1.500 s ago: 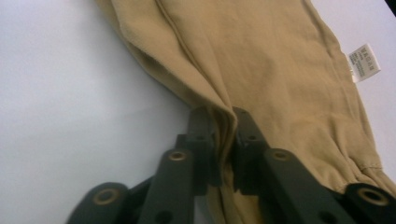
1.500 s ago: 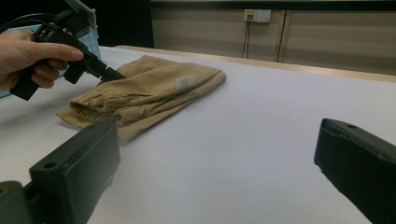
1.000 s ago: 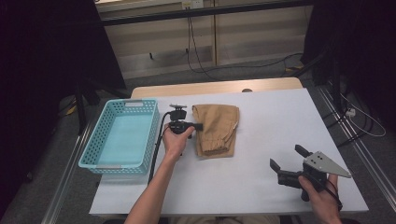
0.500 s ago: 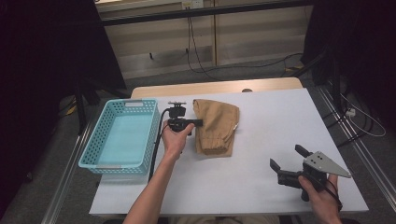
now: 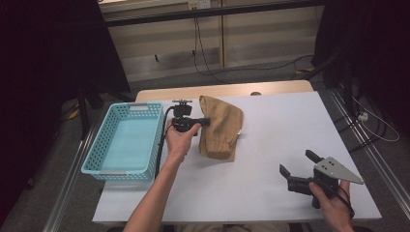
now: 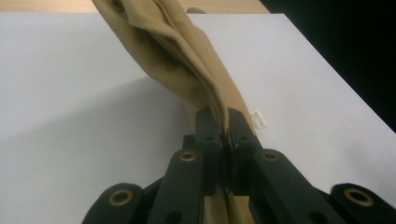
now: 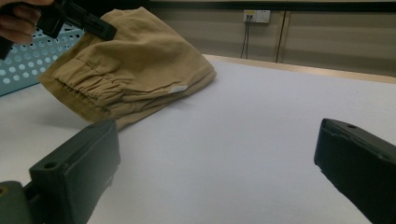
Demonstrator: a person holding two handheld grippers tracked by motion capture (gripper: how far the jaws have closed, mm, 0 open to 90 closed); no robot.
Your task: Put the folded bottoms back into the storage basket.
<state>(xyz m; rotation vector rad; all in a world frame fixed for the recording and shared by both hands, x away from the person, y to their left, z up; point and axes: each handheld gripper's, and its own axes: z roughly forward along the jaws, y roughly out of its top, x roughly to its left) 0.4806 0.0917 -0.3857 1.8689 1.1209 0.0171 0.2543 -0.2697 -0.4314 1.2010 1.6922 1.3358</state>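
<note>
White table [image 5: 270, 145] before beige wall panels and dark curtains; left tool [image 5: 186, 123] clamps the tan garment [image 5: 222, 128] beside a blue basket [image 5: 123, 140]; right tool [image 5: 296, 170] gapes wide

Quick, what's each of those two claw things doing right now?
Left gripper: closed, pinching the edge of the tan cloth.
Right gripper: open, holding nothing.

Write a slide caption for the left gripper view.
Left gripper shut on folded tan garment, lifting its edge off the white table.
</note>
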